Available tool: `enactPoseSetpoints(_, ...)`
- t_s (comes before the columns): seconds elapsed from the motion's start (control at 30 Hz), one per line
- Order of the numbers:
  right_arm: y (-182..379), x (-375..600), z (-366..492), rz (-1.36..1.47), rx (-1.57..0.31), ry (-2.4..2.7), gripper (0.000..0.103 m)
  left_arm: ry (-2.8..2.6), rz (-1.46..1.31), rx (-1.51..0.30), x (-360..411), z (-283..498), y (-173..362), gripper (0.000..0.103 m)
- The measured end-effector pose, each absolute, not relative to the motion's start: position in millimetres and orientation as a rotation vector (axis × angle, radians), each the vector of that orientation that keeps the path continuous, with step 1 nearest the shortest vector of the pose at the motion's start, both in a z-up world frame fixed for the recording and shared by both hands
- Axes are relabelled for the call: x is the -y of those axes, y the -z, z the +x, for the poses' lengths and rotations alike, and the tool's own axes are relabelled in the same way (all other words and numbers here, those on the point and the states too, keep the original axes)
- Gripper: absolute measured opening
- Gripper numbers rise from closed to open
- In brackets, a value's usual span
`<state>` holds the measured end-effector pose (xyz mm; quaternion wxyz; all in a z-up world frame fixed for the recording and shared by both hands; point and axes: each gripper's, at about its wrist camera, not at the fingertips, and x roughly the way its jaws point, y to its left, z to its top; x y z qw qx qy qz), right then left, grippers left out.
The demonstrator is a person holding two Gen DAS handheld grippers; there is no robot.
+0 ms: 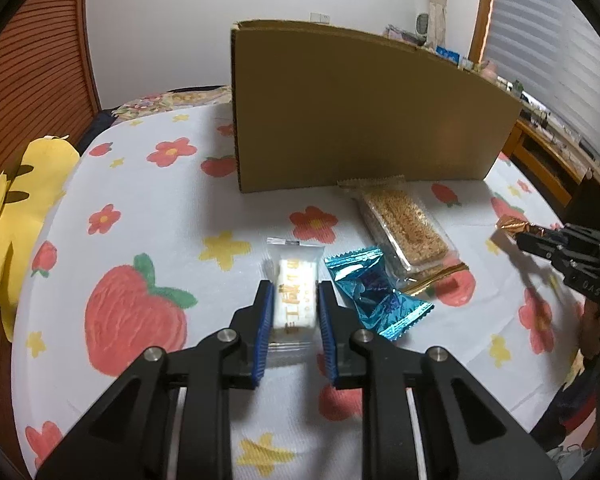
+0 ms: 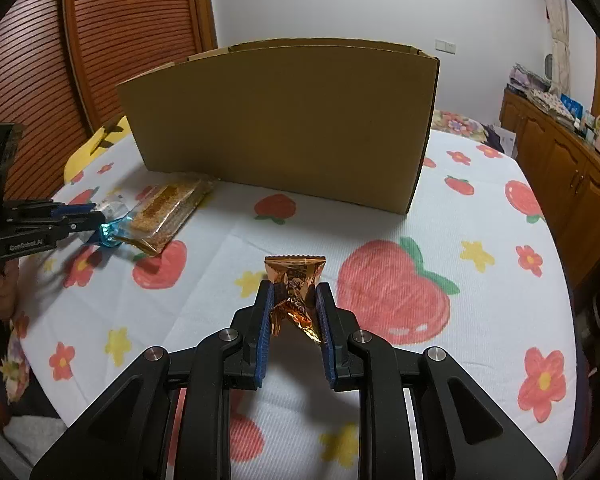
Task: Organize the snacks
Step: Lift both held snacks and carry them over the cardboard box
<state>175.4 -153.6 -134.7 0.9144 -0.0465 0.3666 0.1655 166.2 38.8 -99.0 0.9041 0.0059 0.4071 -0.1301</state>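
My left gripper is shut on a white snack packet with gold lettering, low over the tablecloth. A blue foil packet lies just right of it, and a clear-wrapped sesame bar lies beyond that. My right gripper is shut on an orange foil packet and holds it above the table. The same gripper shows at the right edge of the left wrist view. A tall cardboard box stands behind the snacks; it also shows in the right wrist view.
The round table has a white cloth with strawberries and flowers. A yellow plush sits at its left edge. A wooden louvred door is at the left, a wooden sideboard at the right.
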Motion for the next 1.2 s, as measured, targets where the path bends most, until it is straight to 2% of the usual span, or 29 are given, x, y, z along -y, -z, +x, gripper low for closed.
enactPoseSetpoints(0.43,135.0,154.1,175.8,-0.094,-0.750,-0.338,0.019,0.276,-0.015,-0.760,-44.3,157.9,69.7,0.020)
enactPoseSetpoints(1.2,124.1,159.4,166.1,-0.093,-0.675,-0.303,0.019,0.325,0.027,-0.626,-11.1,172.4,10.6,0.020)
